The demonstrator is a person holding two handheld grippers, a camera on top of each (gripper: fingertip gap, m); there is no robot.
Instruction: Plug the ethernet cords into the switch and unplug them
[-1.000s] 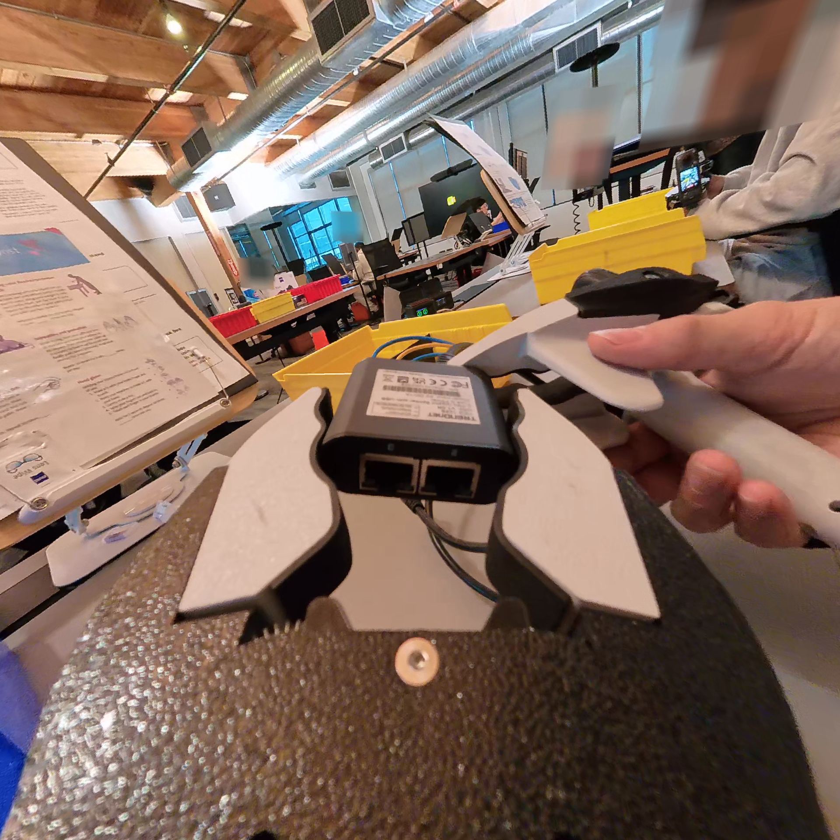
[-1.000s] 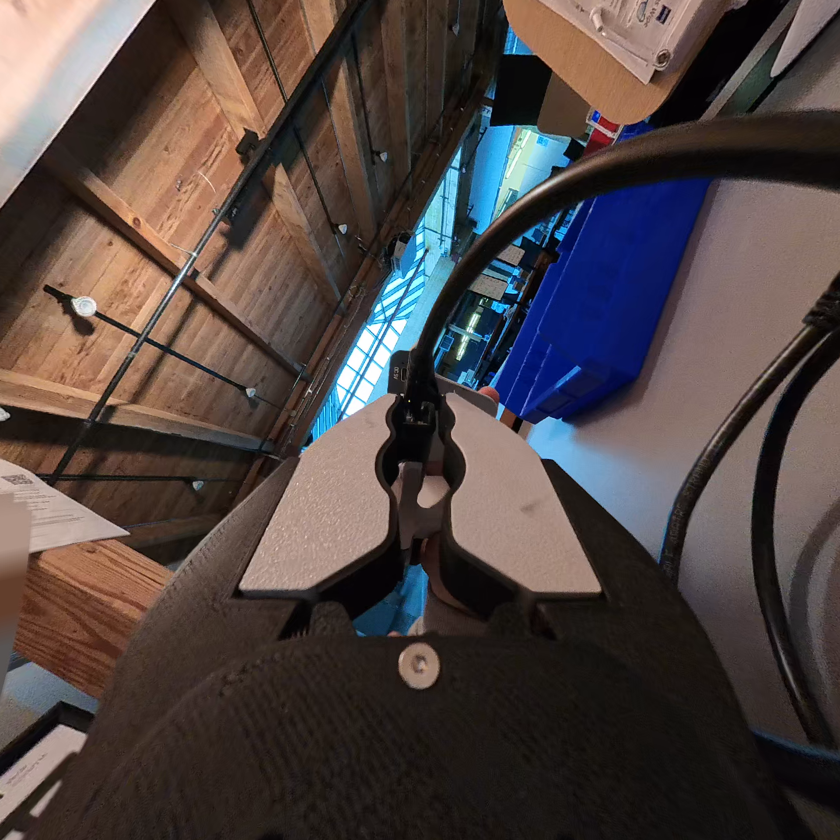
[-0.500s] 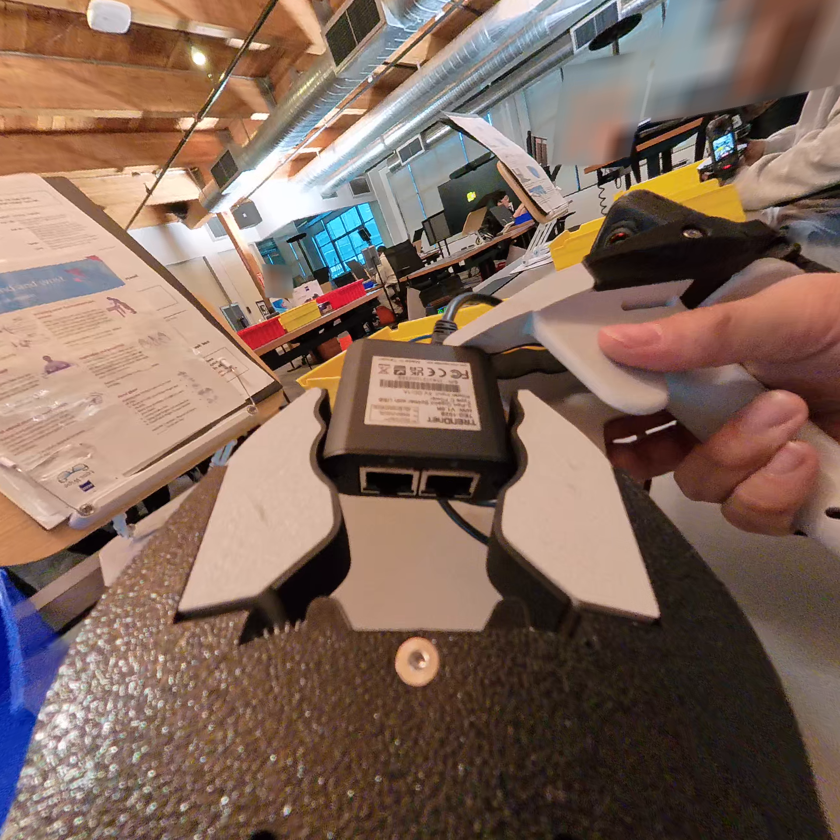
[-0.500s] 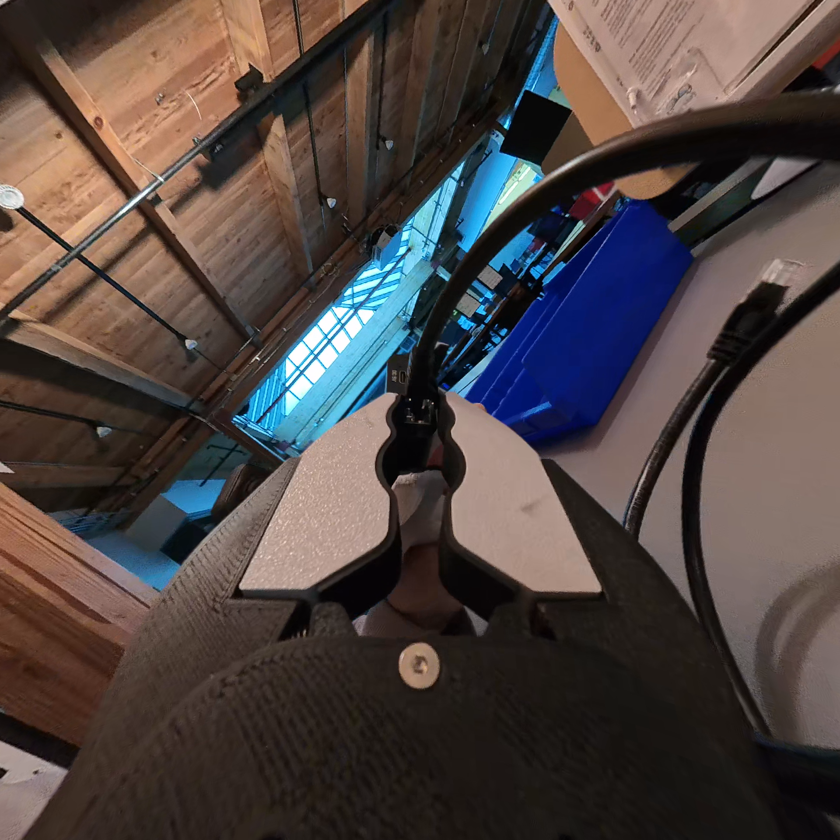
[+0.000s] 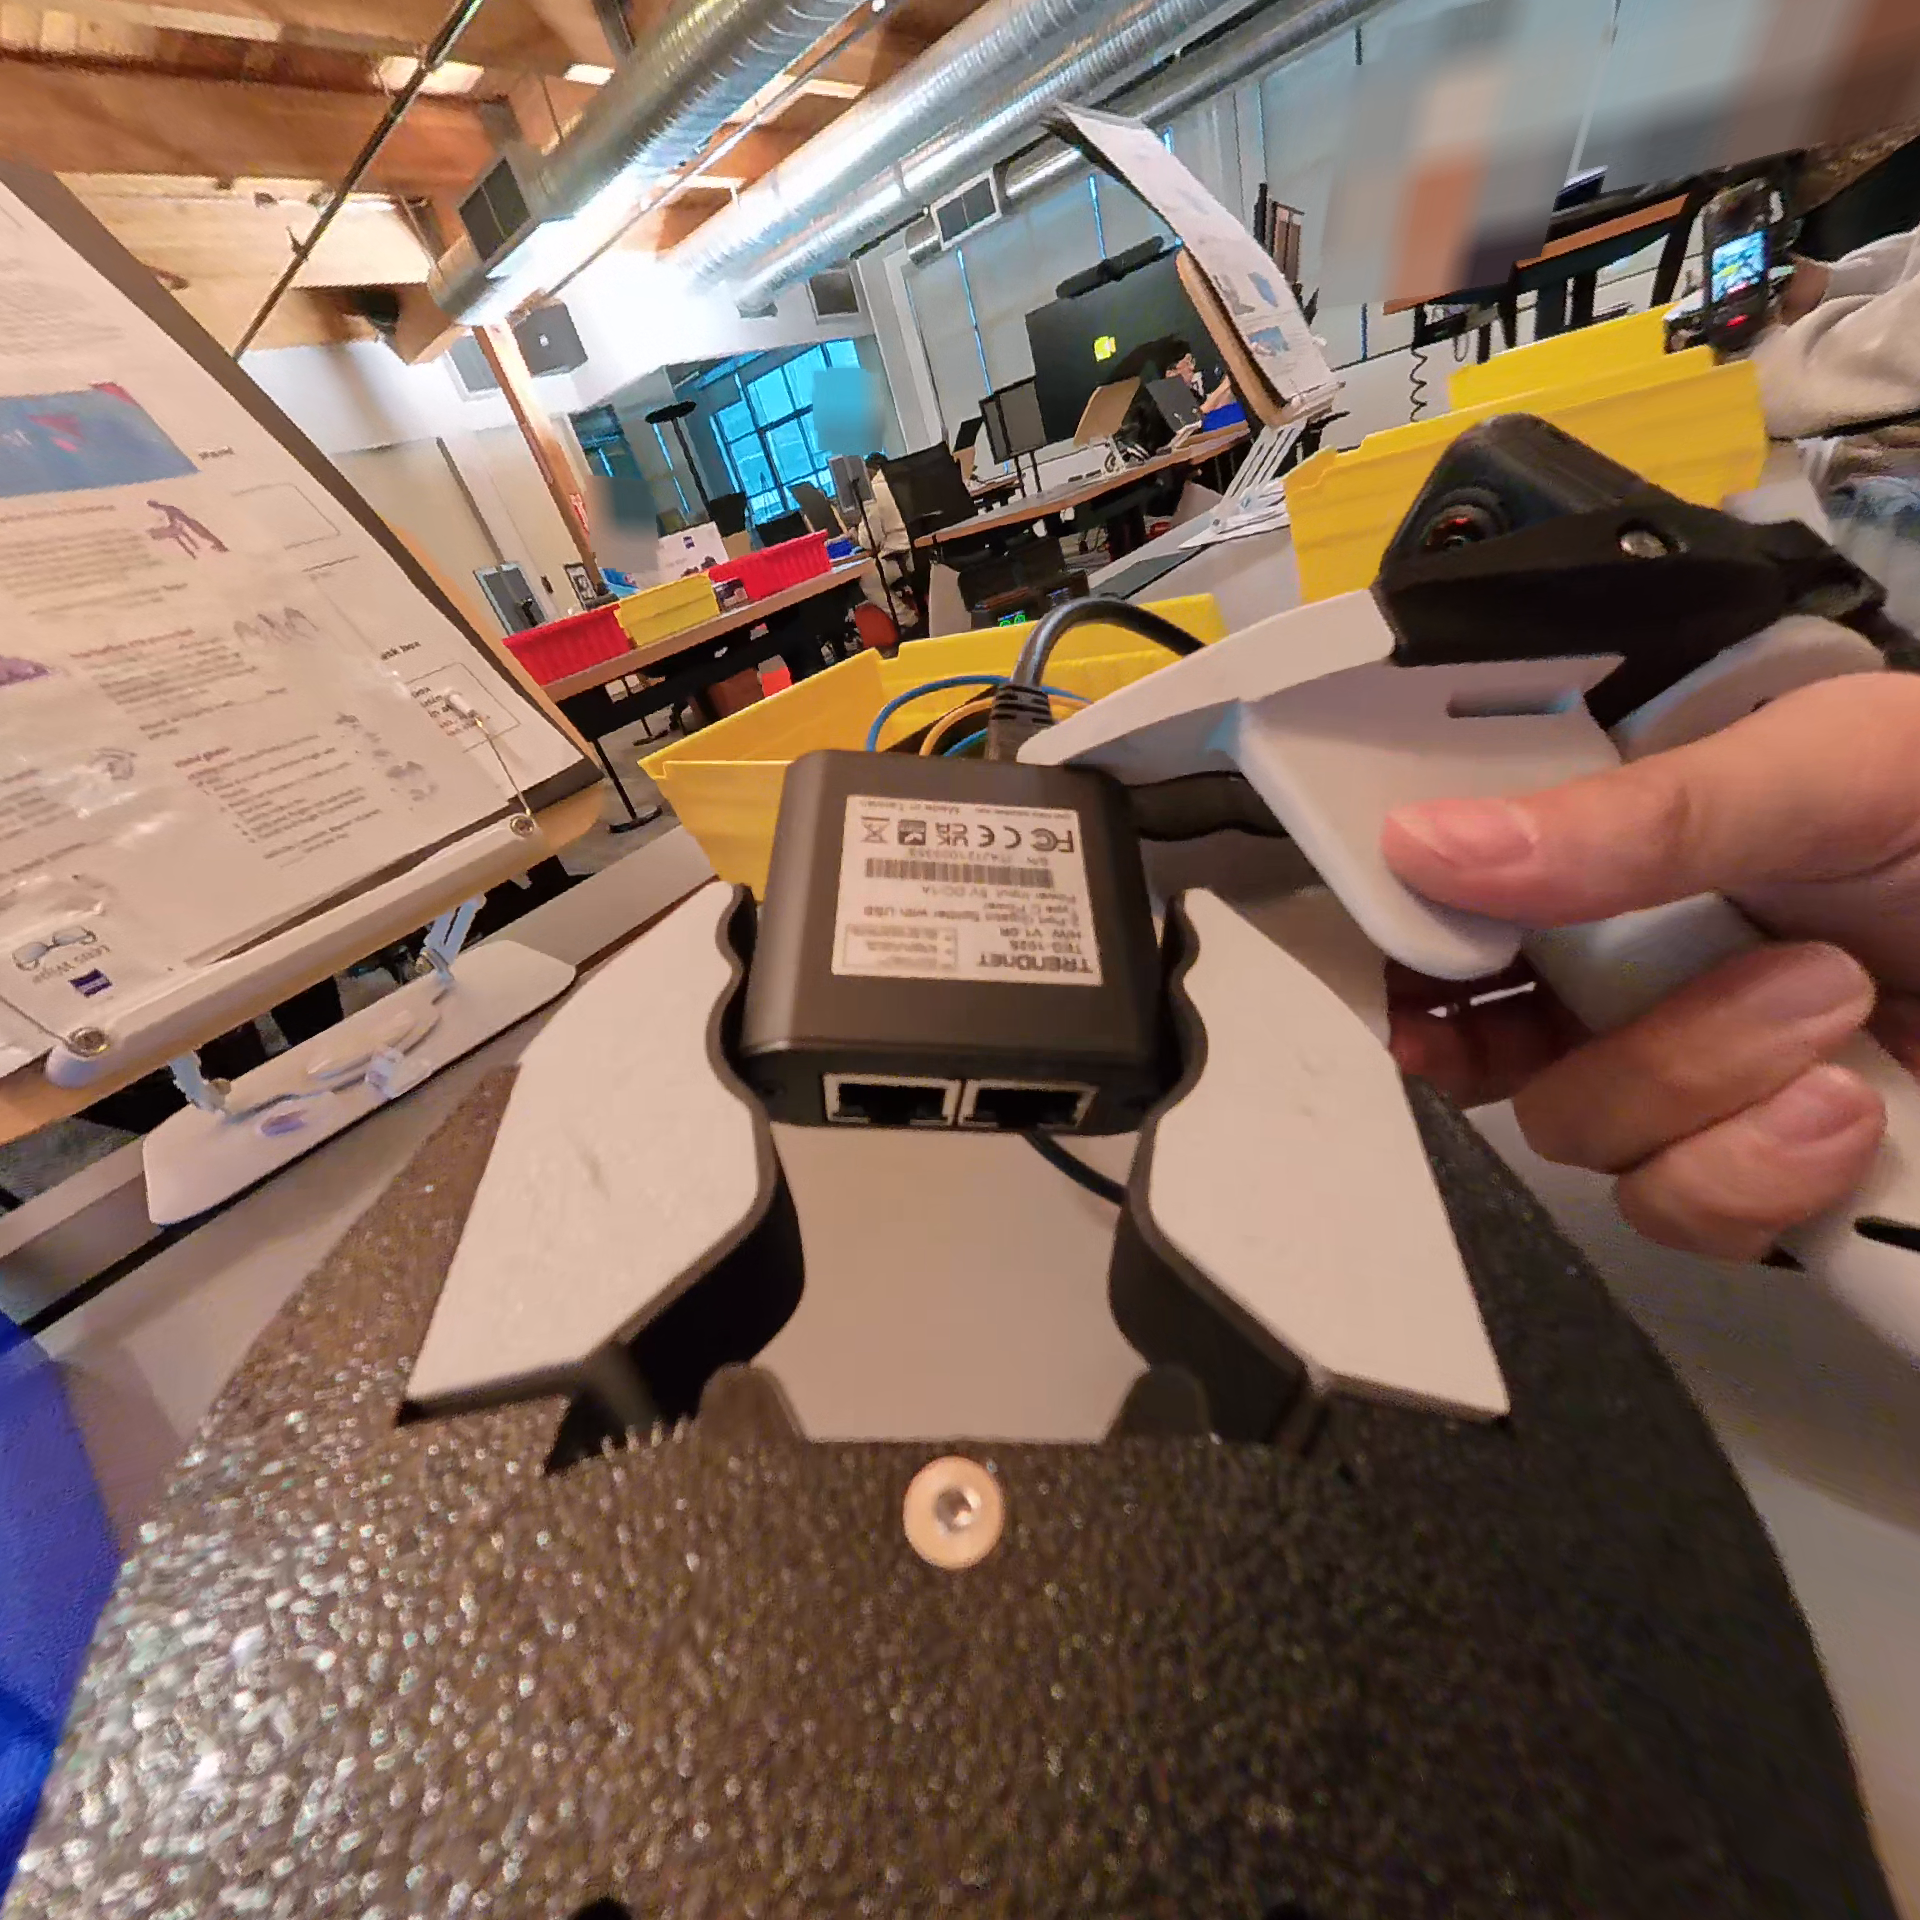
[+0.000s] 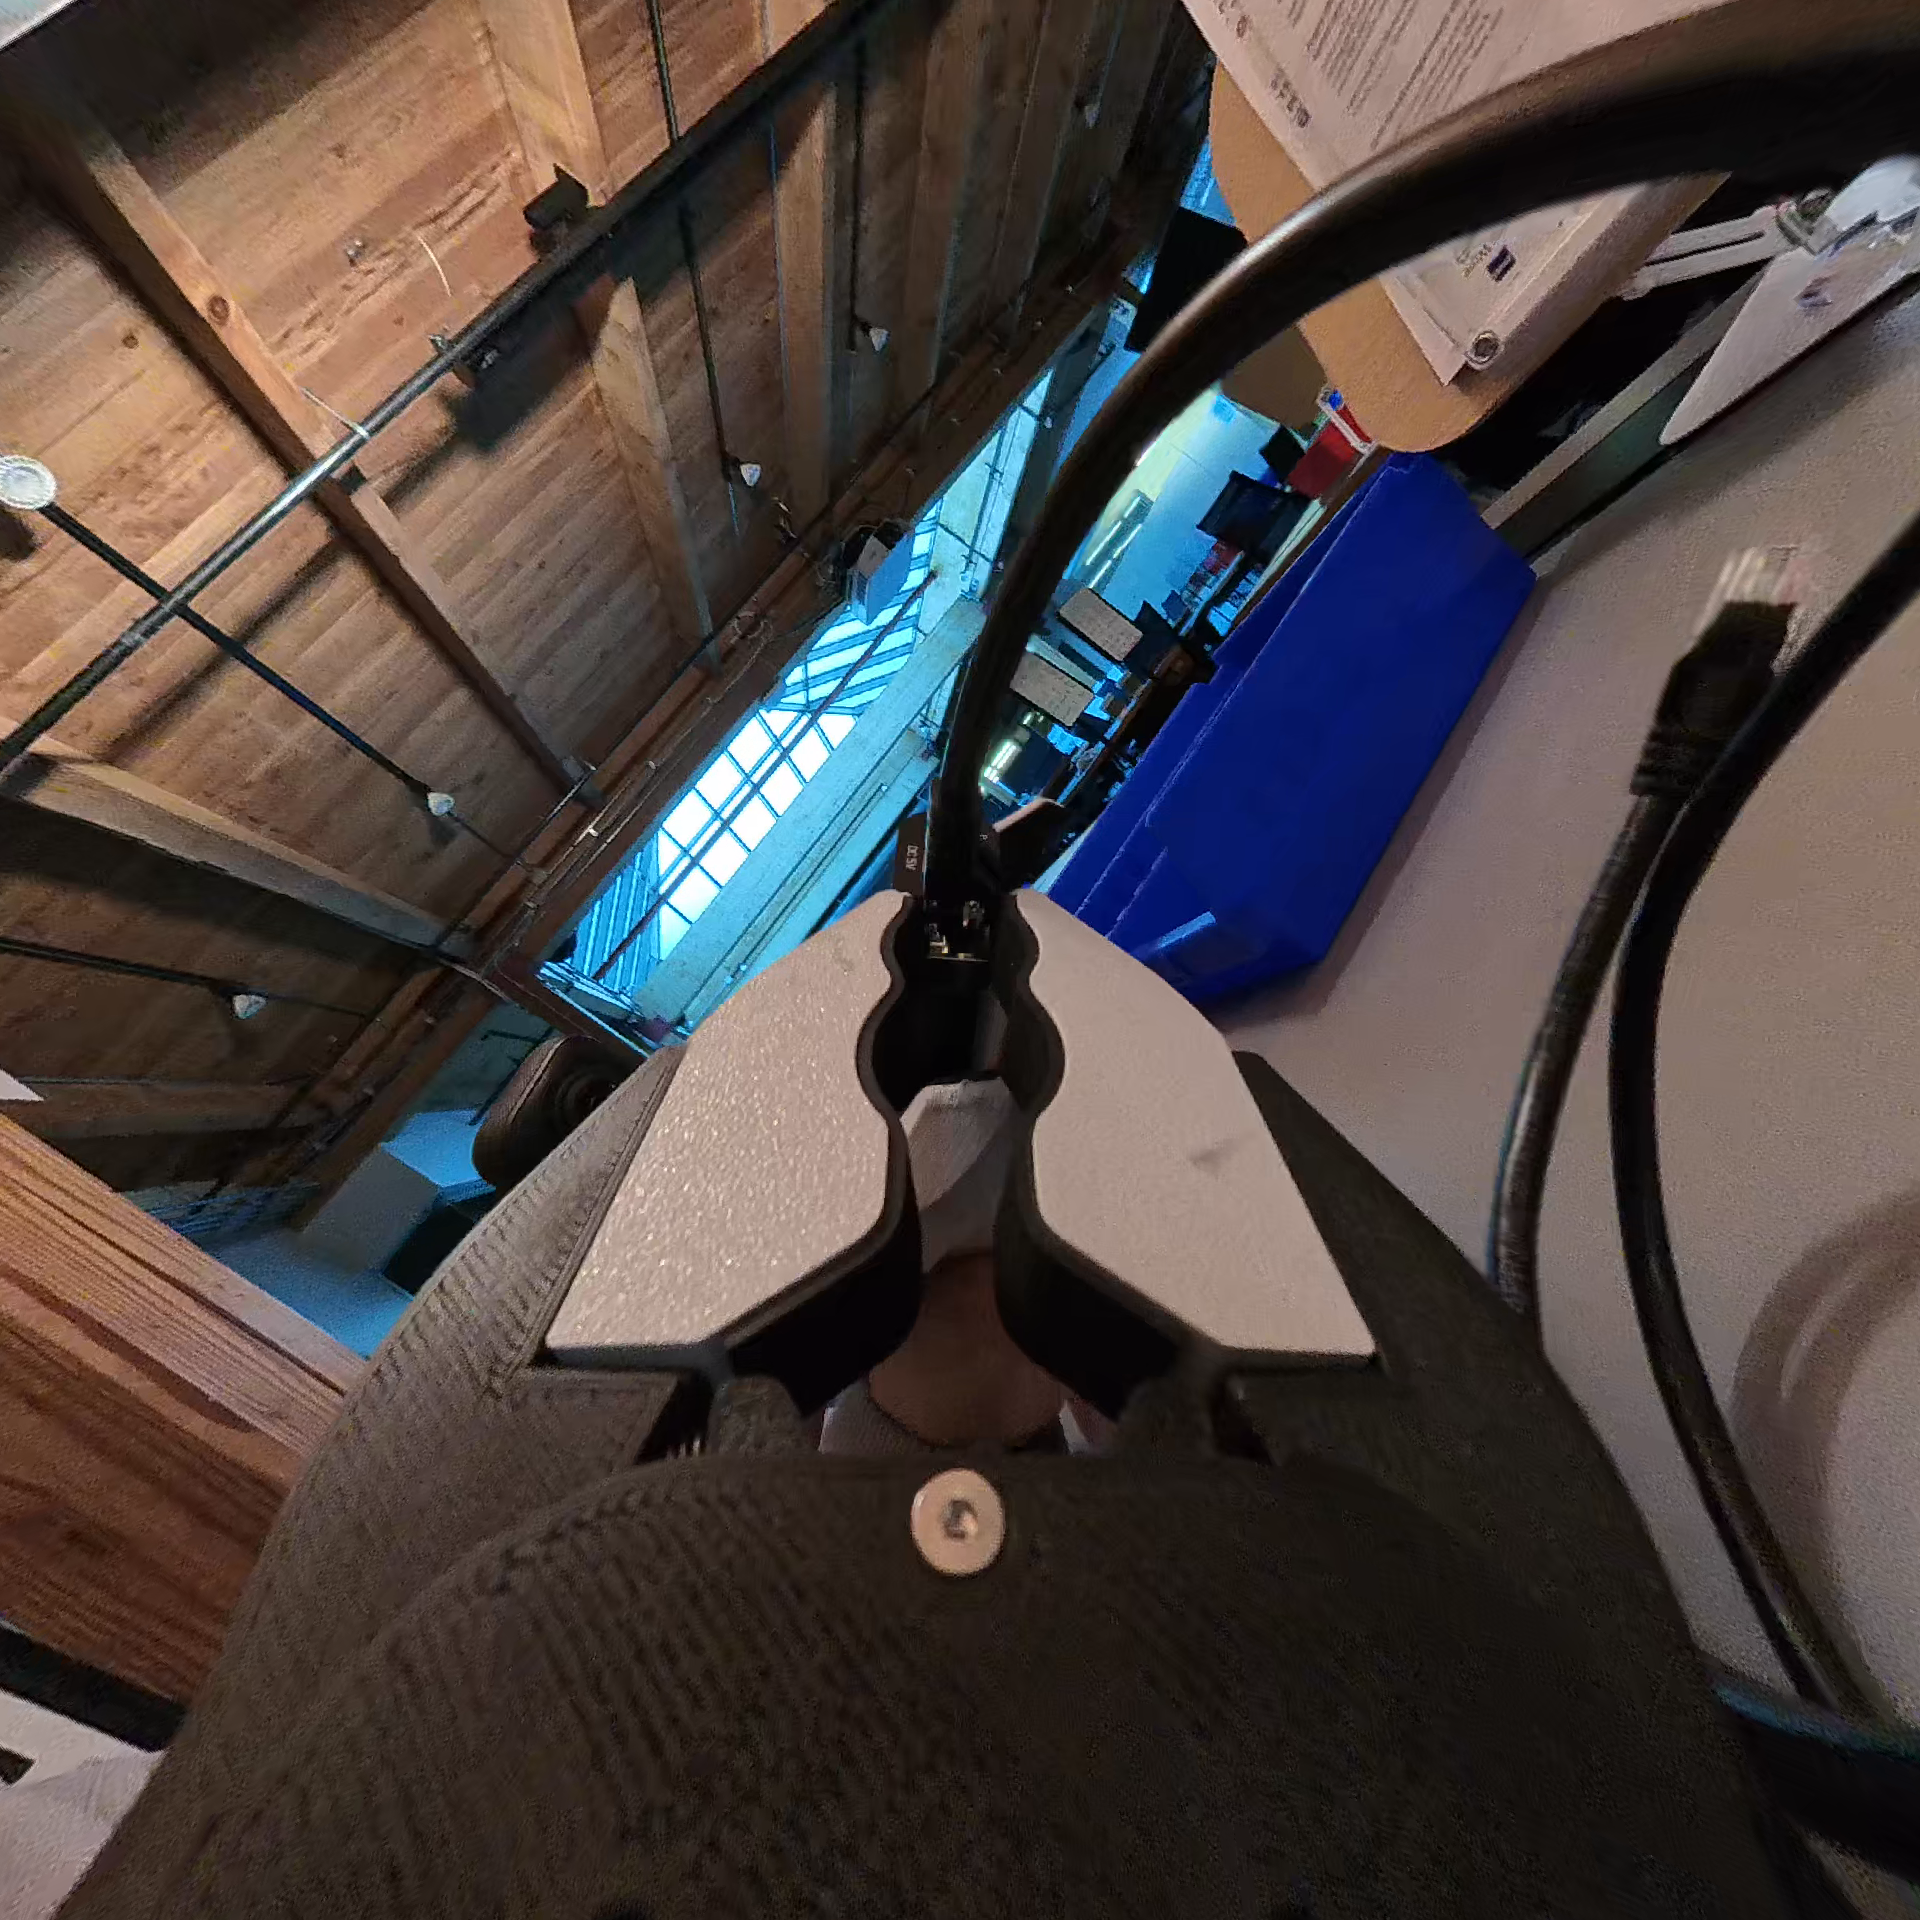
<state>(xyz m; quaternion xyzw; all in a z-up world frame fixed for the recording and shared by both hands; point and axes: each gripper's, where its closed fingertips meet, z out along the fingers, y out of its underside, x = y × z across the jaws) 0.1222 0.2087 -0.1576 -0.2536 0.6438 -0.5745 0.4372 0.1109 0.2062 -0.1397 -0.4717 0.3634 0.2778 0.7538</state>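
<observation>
Between the fingers of the left tool (image 5: 951, 935) sits the black switch (image 5: 951, 914), clamped, its two front ports empty. The right tool (image 6: 956, 935) pinches a black ethernet plug (image 6: 954, 930) at the switch's far side. A second black cord (image 6: 1579, 997) lies loose on the grey bench (image 6: 1766, 935).

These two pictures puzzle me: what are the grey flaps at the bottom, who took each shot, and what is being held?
No robot here: a person holds a hand-operated claw in each hand, each with its own camera looking along its grey fingers. The left claw clamps the small black switch, whose two near ports are empty. Its picture also shows the person's hand working the other claw. The right claw pinches the plug of a black ethernet cord at the switch's far side. A second black cord lies loose on the pale table, beside a blue bin.
</observation>
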